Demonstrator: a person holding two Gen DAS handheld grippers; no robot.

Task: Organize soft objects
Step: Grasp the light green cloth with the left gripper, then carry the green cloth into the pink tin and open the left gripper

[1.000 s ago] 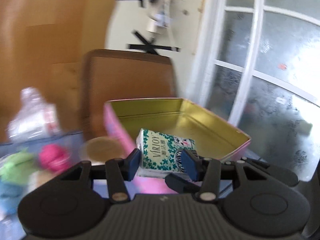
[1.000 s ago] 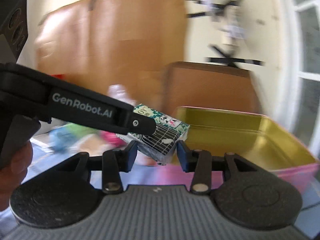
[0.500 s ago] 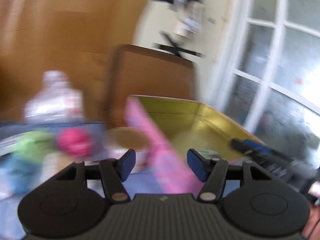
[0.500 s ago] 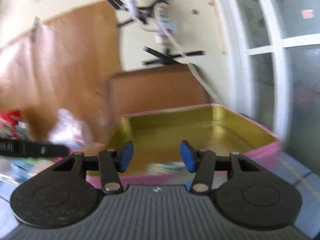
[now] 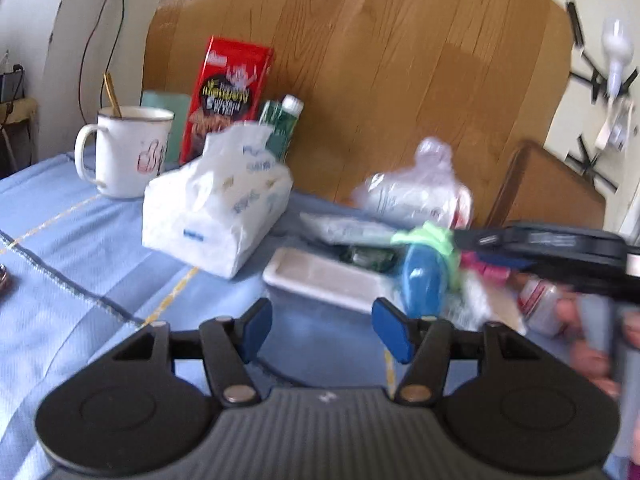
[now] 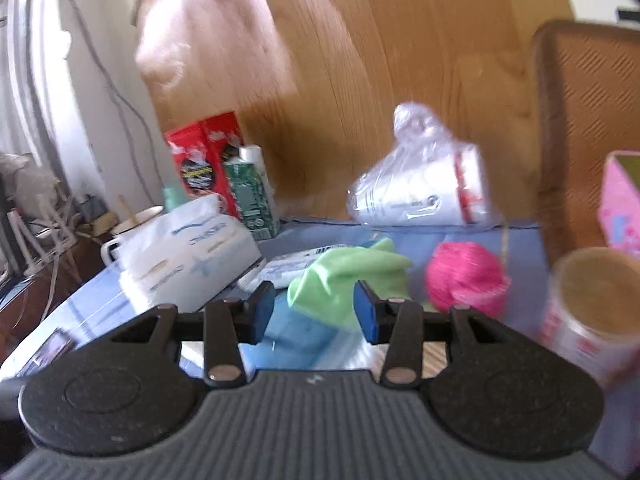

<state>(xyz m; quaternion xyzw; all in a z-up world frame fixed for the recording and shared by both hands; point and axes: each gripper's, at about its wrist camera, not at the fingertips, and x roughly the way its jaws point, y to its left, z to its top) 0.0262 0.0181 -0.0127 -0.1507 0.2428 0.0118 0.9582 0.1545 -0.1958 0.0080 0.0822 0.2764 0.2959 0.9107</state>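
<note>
My left gripper is over the blue tablecloth, its jaws closing with nothing between them. Ahead of it lie a white tissue pack, a white tray and a blue soft thing under a green cloth. The right gripper's fingers reach in from the right over that pile. In the right wrist view my right gripper hovers just short of the green cloth, jaws closing, nothing held. A pink yarn ball sits to its right.
A mug, a red box and a green bottle stand at the back left. A plastic bag of cups lies against the wooden board. A tan-lidded can and the pink tin are at the right.
The left gripper let go of the patterned tissue packet over the pink tin. Both grippers then swung left, away from the tin and toward the pile of soft things.
</note>
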